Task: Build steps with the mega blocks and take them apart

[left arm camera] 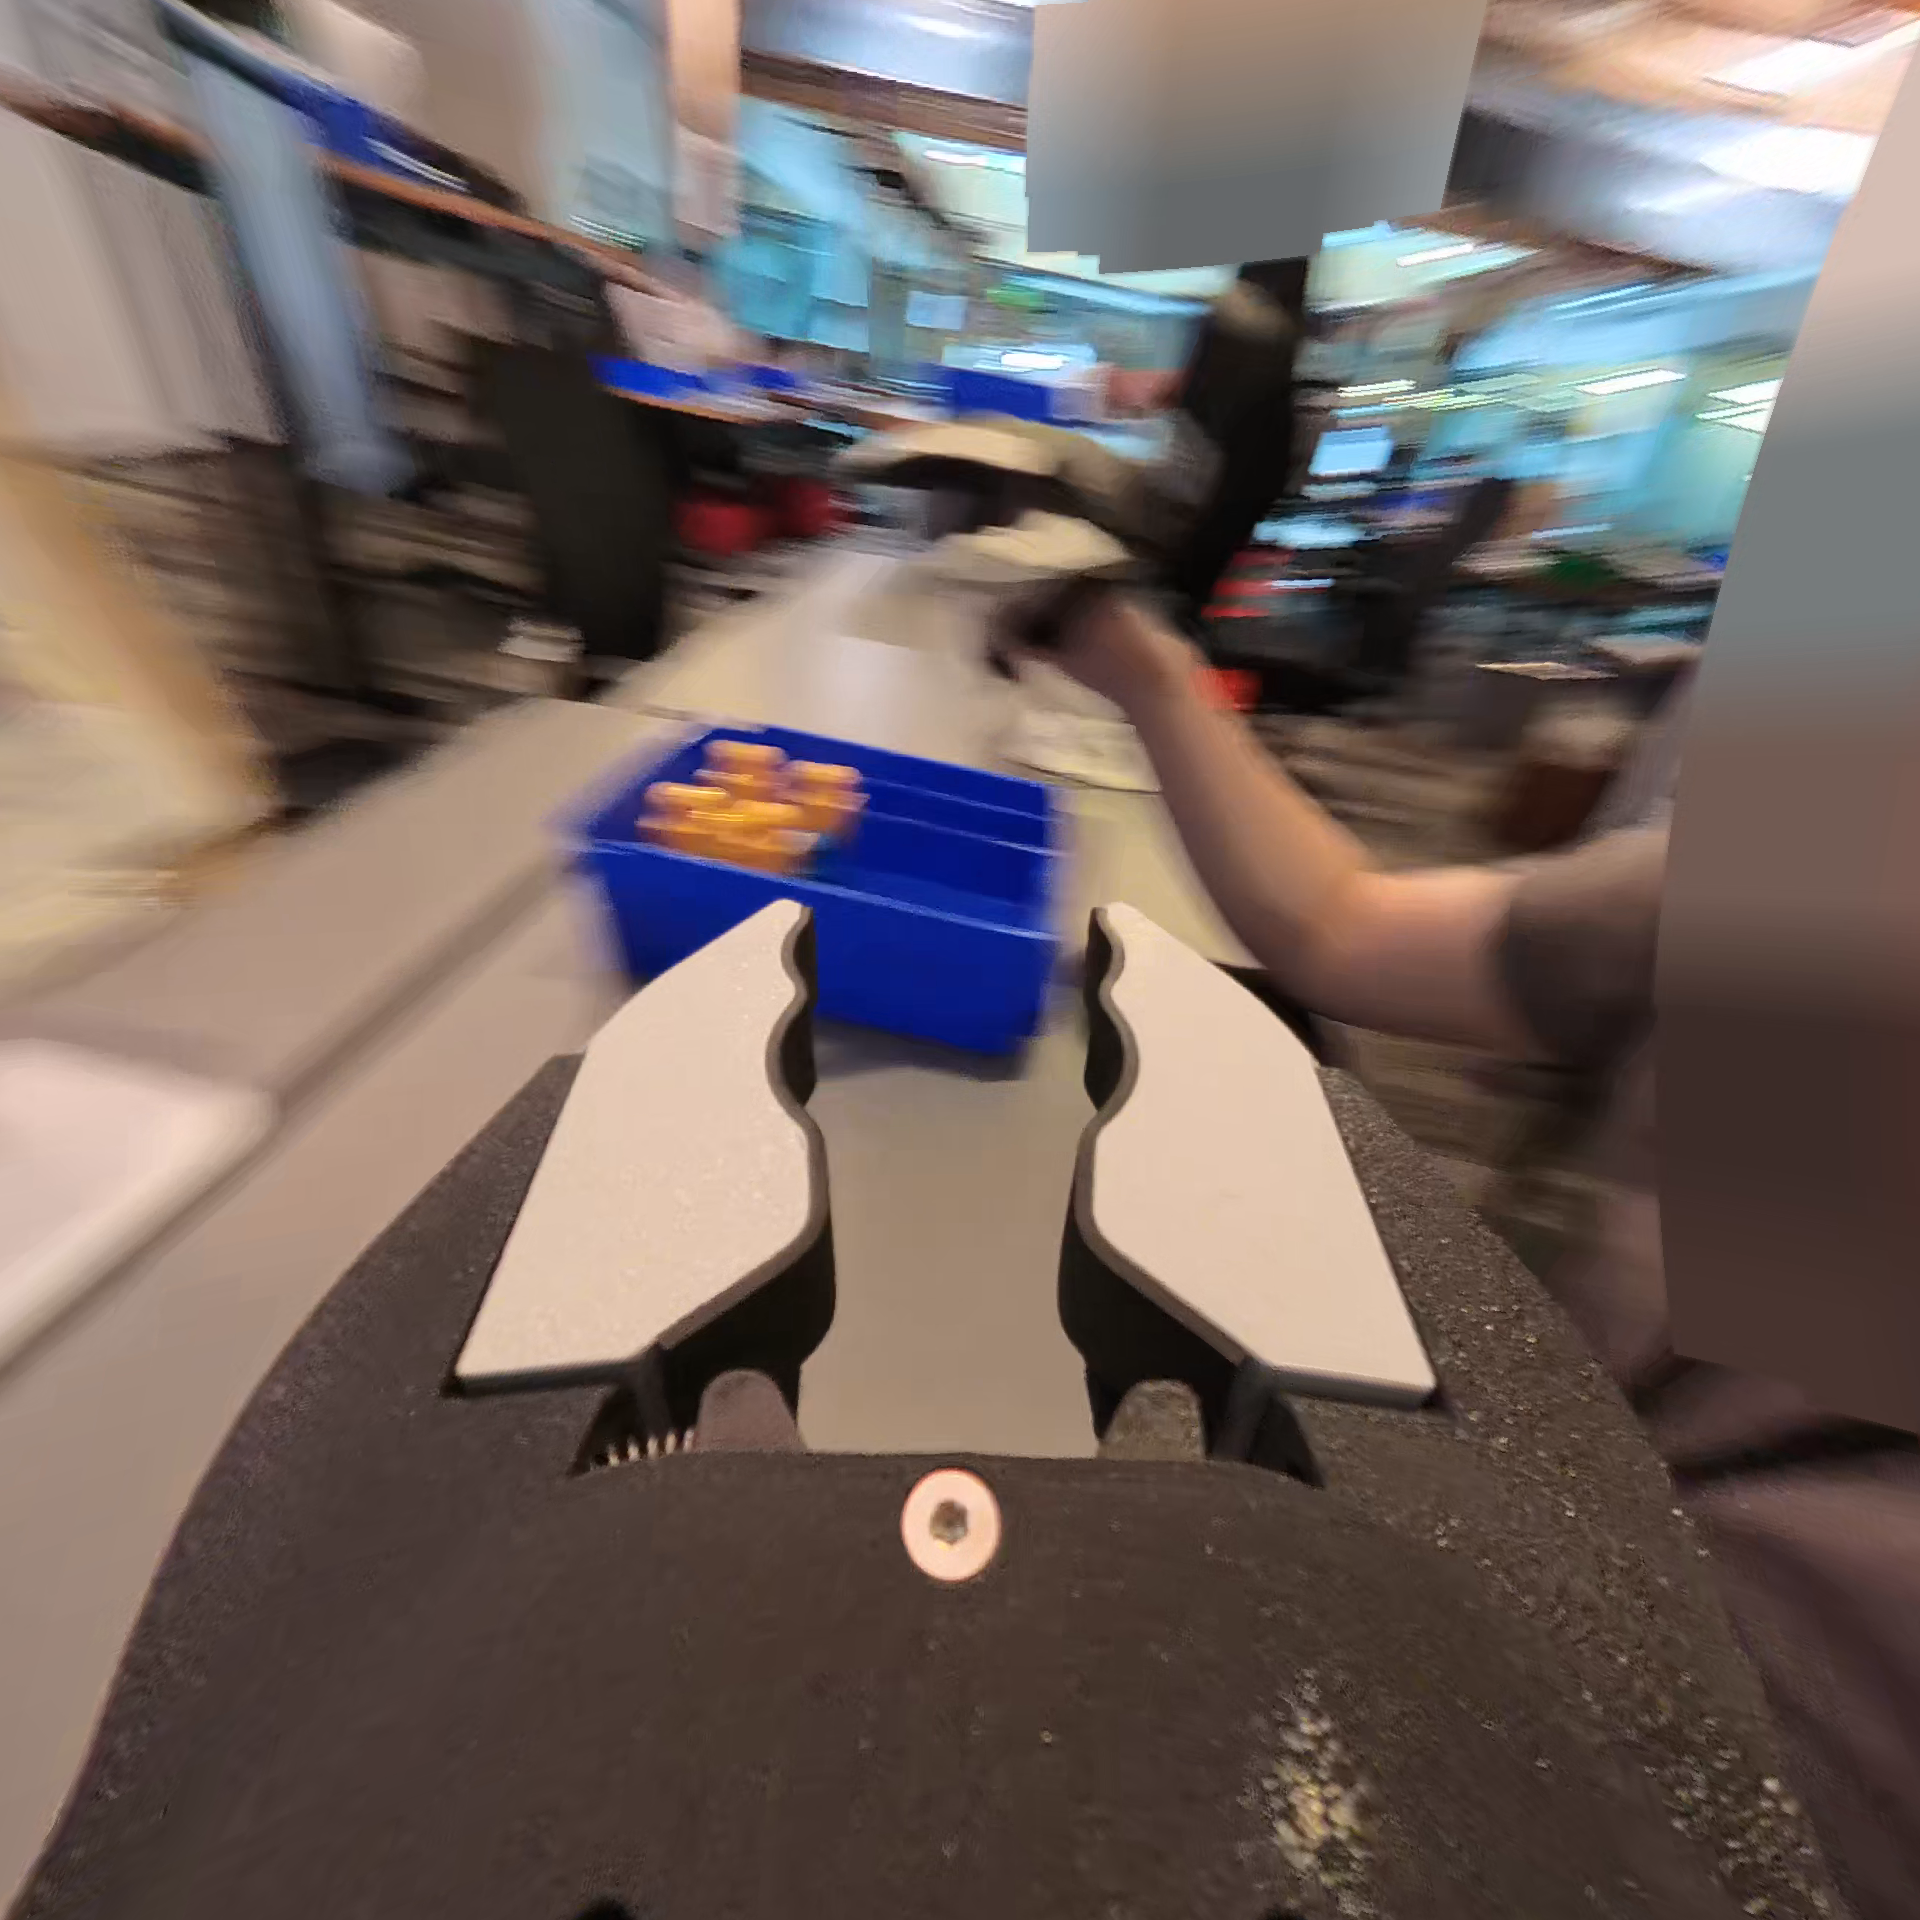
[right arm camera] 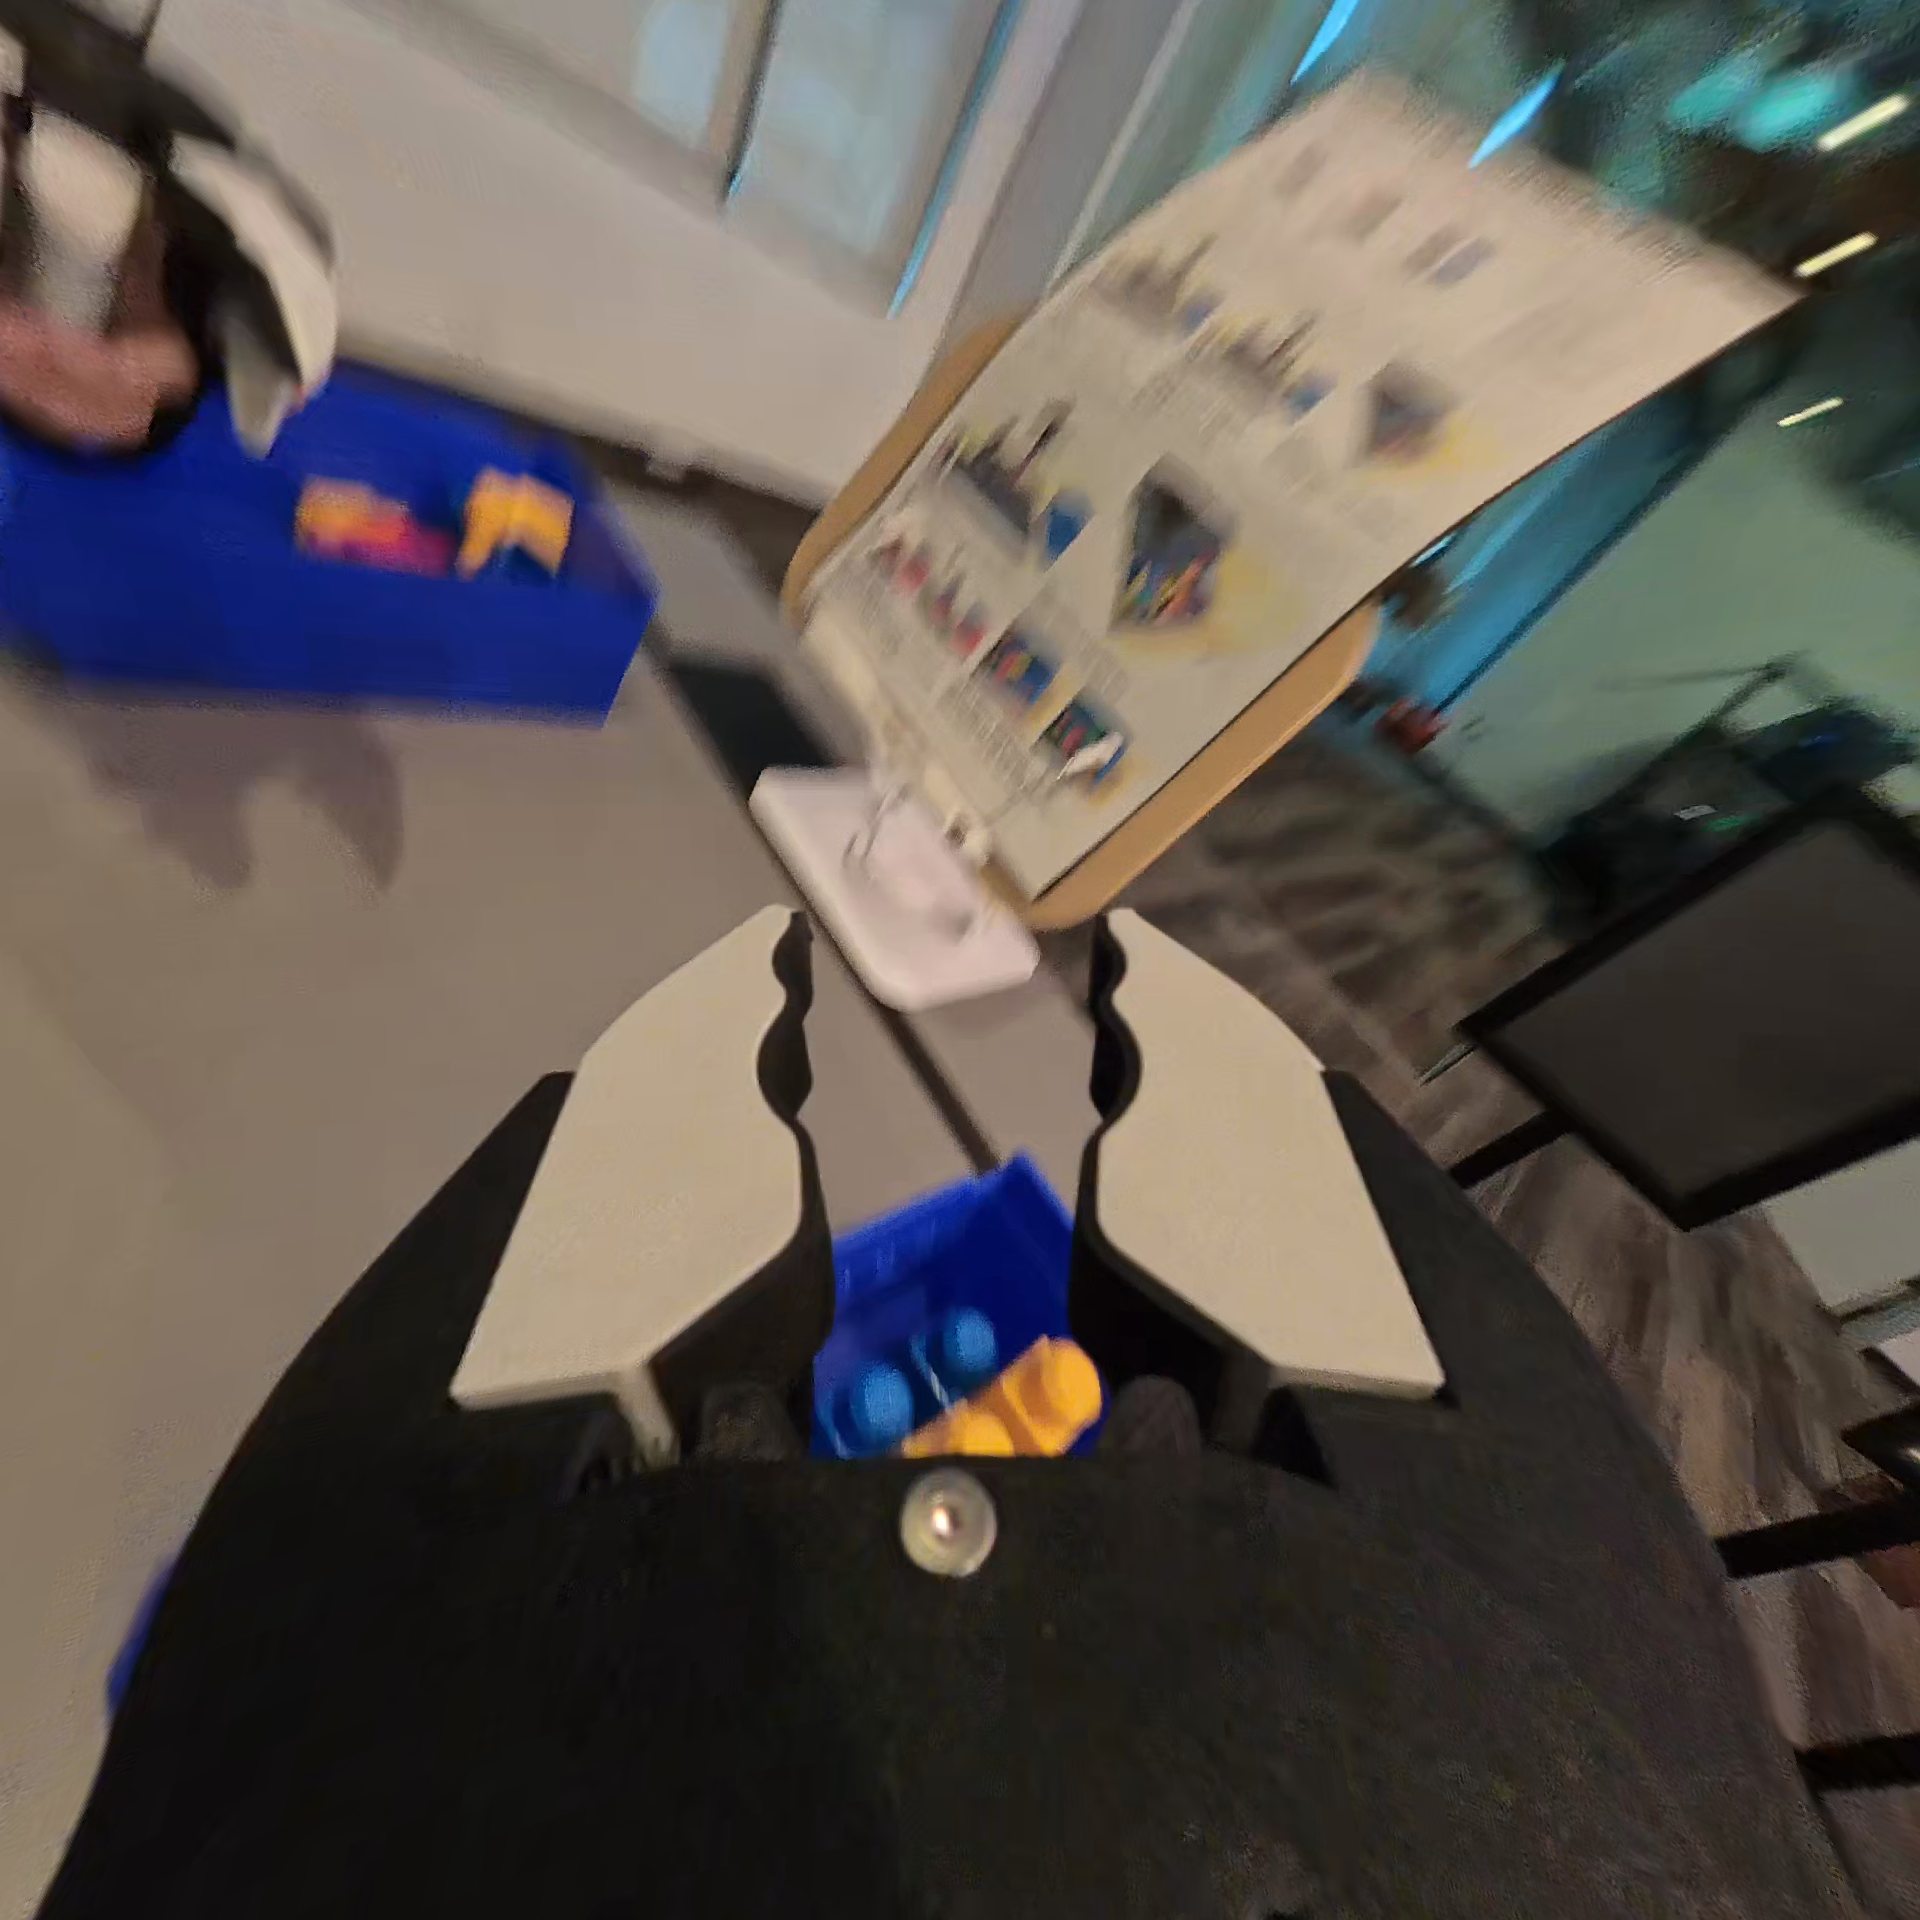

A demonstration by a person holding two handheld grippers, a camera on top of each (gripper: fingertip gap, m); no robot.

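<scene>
Blocks: orange blocks [left arm camera: 753,816] lie in a blue bin [left arm camera: 935,961] on the desk [left arm camera: 343,935], straight ahead of the left tool and in the far left part of the bin. They are blurred, so the number is not clear.
Second bin: in the right wrist view another blue bin [right arm camera: 935,1236] is under the right tool, seen between its fingers; blue blocks [right arm camera: 925,1366] and an orange block [right arm camera: 1023,1397] lie inside it.
Left tool: the left tool [left arm camera: 948,914] is spread, with nothing between its grey fingers [left arm camera: 686,1132]. It hangs above the desk, just before the near wall of the bin. In the right wrist view it shows far to the upper left, over the first bin.
Right tool: the right tool [right arm camera: 948,920] is also spread and holds nothing. It is above the second bin and points across the desk.
Arm: a person's arm [left arm camera: 1278,862] reaches from the right side of the left tool toward the far end of the desk.
Tray: a white tray [right arm camera: 904,904] lies just ahead of the right tool's tips.
Board: a board with a tan rim [right arm camera: 1174,540] is tilted beyond the tray, ahead and to the right.
Sharpness: both views are blurred.
</scene>
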